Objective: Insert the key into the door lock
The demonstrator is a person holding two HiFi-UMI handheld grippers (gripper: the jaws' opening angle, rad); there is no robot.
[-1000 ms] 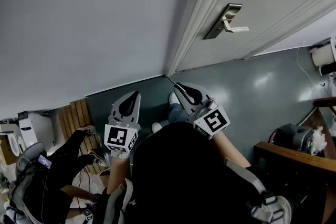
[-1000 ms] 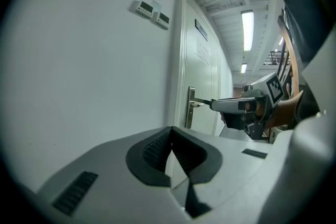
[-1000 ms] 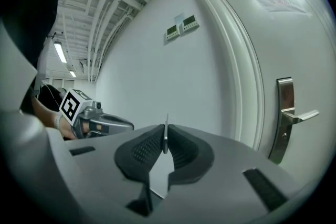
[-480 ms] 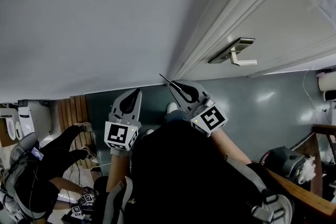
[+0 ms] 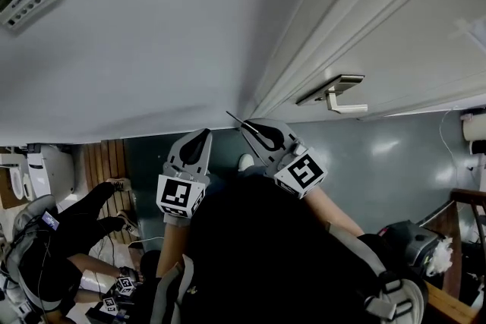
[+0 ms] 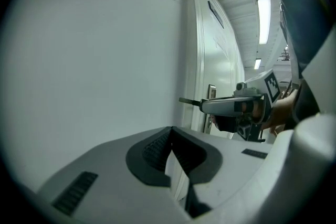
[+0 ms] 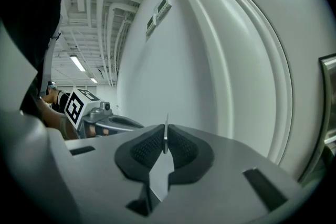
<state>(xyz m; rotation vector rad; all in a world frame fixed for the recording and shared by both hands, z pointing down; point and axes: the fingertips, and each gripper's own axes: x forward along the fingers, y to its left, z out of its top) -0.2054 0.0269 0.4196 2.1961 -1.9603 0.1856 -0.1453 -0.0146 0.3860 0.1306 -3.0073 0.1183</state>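
Your right gripper point(image 5: 250, 130) jaws clamp the key point(image 5: 234, 118), left of the door handle point(image 5: 339, 95); left gripper point(image 5: 200, 140) jaws are together.

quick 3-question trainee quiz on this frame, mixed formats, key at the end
1. True or false: the key already touches the door handle.
2. Which claw holds the key? A) left claw B) right claw C) neither
3. Fill in: the left claw is shut on ____.
Key: 1 false, the key is well short of the handle; 2 B; 3 nothing.
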